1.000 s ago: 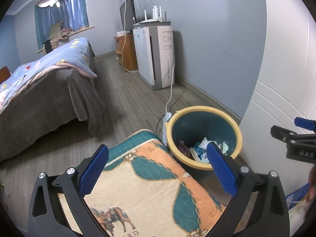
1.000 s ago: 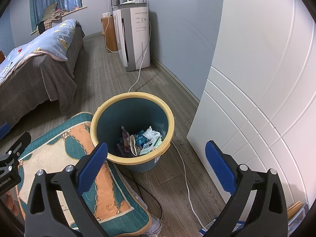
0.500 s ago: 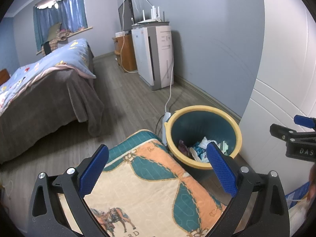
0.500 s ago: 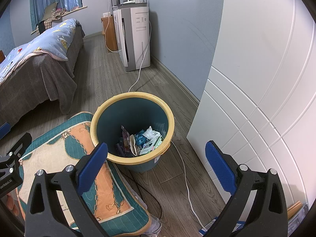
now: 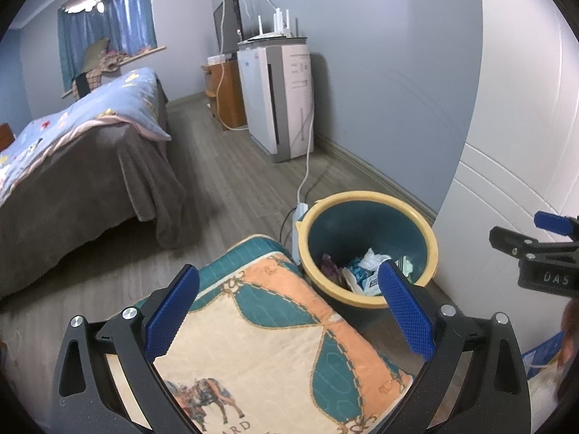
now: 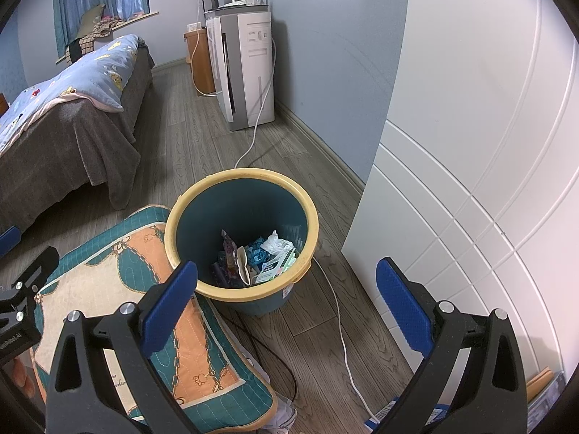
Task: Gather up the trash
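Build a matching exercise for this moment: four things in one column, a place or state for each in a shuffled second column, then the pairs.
Things:
1. bin
2. router
3. white cable
4. left gripper

Places or states:
A. runs along the floor past the bin
B. jaws wide apart, holding nothing
C. on top of the white appliance by the wall
D. on the floor beside the patterned cushion, wrappers and paper inside

Pairs: 1-D, 2-C, 3-A, 4-B

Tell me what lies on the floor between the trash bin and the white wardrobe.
A white cable runs along the wooden floor between the trash bin and wardrobe; otherwise bare, as the right wrist view shows.
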`<action>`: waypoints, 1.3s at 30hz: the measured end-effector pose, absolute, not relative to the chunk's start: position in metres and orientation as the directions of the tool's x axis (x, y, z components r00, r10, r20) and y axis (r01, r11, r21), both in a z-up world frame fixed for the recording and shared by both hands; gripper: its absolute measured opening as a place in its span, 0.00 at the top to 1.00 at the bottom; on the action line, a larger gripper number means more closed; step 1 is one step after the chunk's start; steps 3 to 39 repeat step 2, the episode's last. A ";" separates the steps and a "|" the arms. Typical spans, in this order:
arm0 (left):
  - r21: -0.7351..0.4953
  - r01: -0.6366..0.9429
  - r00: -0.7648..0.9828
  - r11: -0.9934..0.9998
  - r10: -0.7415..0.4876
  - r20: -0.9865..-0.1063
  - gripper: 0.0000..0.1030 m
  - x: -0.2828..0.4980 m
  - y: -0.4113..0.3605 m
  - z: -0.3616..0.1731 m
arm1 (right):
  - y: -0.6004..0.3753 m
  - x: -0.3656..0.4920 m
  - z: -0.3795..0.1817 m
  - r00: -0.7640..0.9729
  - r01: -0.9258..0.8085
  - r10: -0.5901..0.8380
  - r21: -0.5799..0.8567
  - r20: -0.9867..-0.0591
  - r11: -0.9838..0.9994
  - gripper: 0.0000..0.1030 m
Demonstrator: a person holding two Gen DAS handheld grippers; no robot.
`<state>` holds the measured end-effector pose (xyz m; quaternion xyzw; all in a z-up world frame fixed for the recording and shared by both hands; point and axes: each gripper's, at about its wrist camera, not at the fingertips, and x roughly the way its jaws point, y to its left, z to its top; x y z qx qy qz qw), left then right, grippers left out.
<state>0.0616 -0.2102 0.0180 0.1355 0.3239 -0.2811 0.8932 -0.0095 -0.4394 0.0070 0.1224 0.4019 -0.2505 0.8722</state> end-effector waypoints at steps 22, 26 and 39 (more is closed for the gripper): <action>0.055 0.590 0.628 0.806 -0.415 -0.658 0.05 0.063 -0.206 0.020 | -0.440 -0.010 0.006 0.549 0.539 -0.339 0.014 -0.764 0.842 0.06; 0.055 0.590 0.628 0.806 -0.415 -0.658 0.05 0.063 -0.206 0.020 | -0.440 -0.010 0.006 0.549 0.539 -0.339 0.014 -0.764 0.842 0.06; 0.055 0.590 0.628 0.806 -0.415 -0.658 0.05 0.063 -0.206 0.020 | -0.440 -0.010 0.006 0.549 0.539 -0.339 0.014 -0.764 0.842 0.06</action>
